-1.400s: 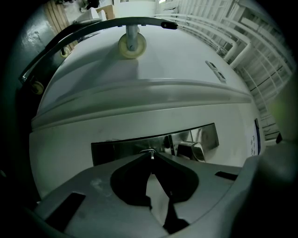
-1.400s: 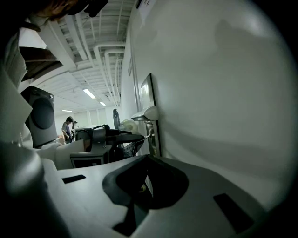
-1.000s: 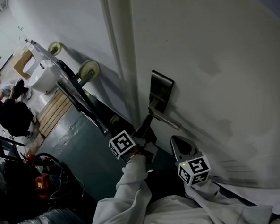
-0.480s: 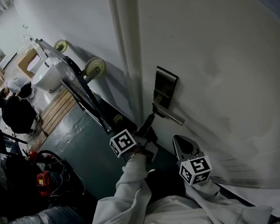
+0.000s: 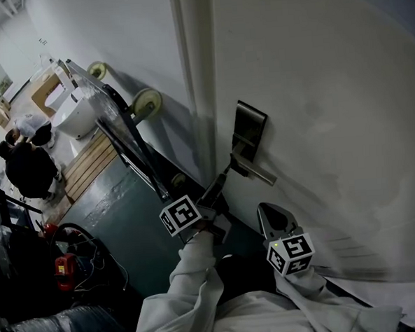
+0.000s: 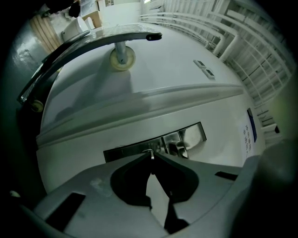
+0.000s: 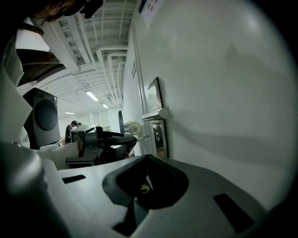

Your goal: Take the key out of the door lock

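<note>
As you stand at the white door [image 5: 315,85], your items lie as follows.

1. Left gripper [image 5: 226,176]: pointed level at the door, with its marker cube [image 5: 180,216] toward you. In the left gripper view its jaws are drawn together at the tips and clamped on the key [image 6: 150,153].
2. Key: a thin silver piece, seen edge-on, pinched at the very tips of your left jaws. In the right gripper view it shows as a slim light bar running from those tips to the lock plate [image 5: 249,127]. Whether its blade sits in the keyhole cannot be told.
3. Lock plate: a dark metal rectangle on the door, near the door's edge and beside the frame [image 5: 198,71].
4. Lever handle [image 5: 257,173]: silver, projecting from the lower part of the plate, just beside your left gripper's tips.
5. Right gripper [image 5: 269,208]: held low and to the right of the left one, close to the door face and apart from the lock plate. Its own view shows the jaws together with nothing between them.
6. White sleeves [image 5: 194,289]: yours, at the bottom of the head view.
7. Trolley [image 5: 118,136]: a dark frame with pale wheels [image 5: 146,102], leaning near the wall left of the door.
8. Floor [image 5: 120,223]: dark green, with a strip of wooden slats [image 5: 88,162].
9. Person in dark clothes [image 5: 29,169]: well apart, at the far left.
</note>
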